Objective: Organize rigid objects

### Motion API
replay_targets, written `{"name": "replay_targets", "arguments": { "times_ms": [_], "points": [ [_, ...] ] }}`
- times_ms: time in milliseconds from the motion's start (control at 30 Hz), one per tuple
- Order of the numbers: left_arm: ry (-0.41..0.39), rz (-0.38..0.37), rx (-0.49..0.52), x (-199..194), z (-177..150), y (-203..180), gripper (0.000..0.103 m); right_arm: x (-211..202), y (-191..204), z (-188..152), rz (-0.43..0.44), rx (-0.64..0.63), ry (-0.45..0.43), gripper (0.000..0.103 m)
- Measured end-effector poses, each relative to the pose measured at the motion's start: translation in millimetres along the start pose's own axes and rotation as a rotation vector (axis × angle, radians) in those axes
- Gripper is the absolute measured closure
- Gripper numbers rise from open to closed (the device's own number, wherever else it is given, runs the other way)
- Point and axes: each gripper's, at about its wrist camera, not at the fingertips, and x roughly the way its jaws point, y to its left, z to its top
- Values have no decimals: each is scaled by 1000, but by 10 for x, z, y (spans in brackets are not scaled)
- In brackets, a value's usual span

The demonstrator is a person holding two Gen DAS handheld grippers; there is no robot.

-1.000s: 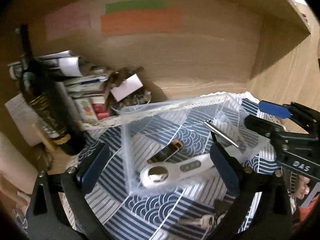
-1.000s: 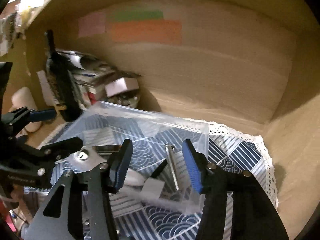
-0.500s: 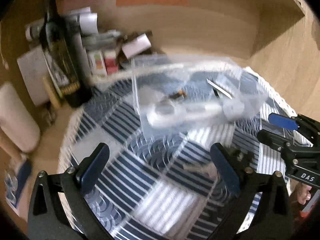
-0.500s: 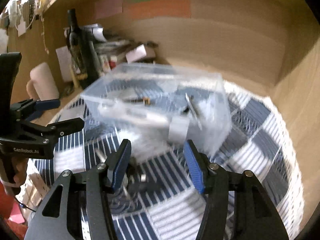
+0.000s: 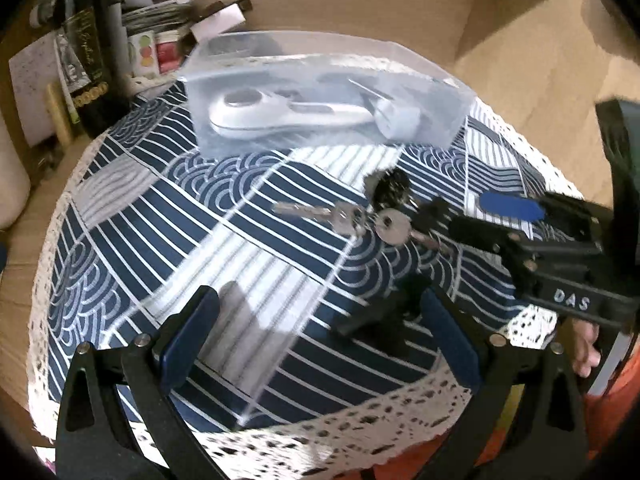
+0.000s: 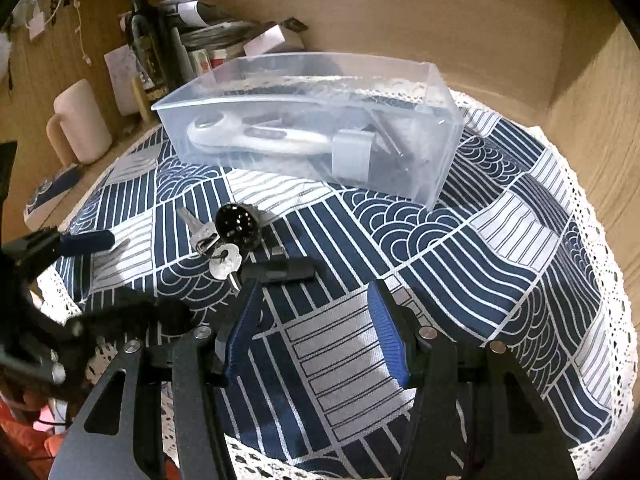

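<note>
Left gripper (image 5: 320, 344): my fingers (image 5: 188, 340) spread apart, nothing between them, above the near patterned cloth (image 5: 180, 240) on the bench. Right gripper (image 6: 316, 340): my fingers (image 6: 386, 332) likewise apart and empty. Clear plastic box (image 6: 436, 152), far side of the cloth: contains a white handled tool (image 6: 256, 140) and smaller items I cannot identify. Bunch of keys (image 6: 224, 248), mid-cloth, near side of the box, apart from it. Black bar-shaped item (image 6: 280, 270), just right of the keys. Dark bottle (image 6: 146, 40), far left.

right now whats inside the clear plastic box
Inside the clear plastic box: a white handheld tool, a small grey block and a thin metal strip. Anything behind them is blurred by the walls.
</note>
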Motion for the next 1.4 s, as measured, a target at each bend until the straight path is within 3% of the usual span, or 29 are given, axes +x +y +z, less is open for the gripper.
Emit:
{"name": "replay_targets", "arguments": {
  "times_ms": [67,133,167,233,333,400,467,667,833,1233,1333,1400],
  "points": [
    [-11,3,22,1,-37,-51,2,29,12,4,6,-5,11,52],
    [-24,-5,55,0,-68,-98,18,53,50,3,14,-15,17,52],
    [-32,-10,66,-10,-75,-119,20,68,70,12,12,-20,19,52],
    [-43,-26,76,-24,-62,-140,35,103,105,39,11,-33,26,52],
    [-48,-77,84,-58,-55,-149,56,133,154,82,2,-61,32,46],
    [-53,-73,88,-72,-44,-153,57,156,184,95,15,-70,40,41],
    [-57,-70,90,-82,-43,-136,65,187,216,98,30,-78,51,41],
    [-79,-28,53,-122,-14,36,65,217,231,91,12,-76,36,49],
    [-100,-5,9,-182,38,205,65,145,113,101,57,-17,28,49],
    [-144,27,-41,-273,167,365,65,236,133,139,22,-24,28,49],
    [-149,31,-46,-281,184,377,65,244,160,151,36,-33,30,59],
    [-154,27,-49,-291,204,386,65,247,134,160,40,-25,36,61]
  ]
}}
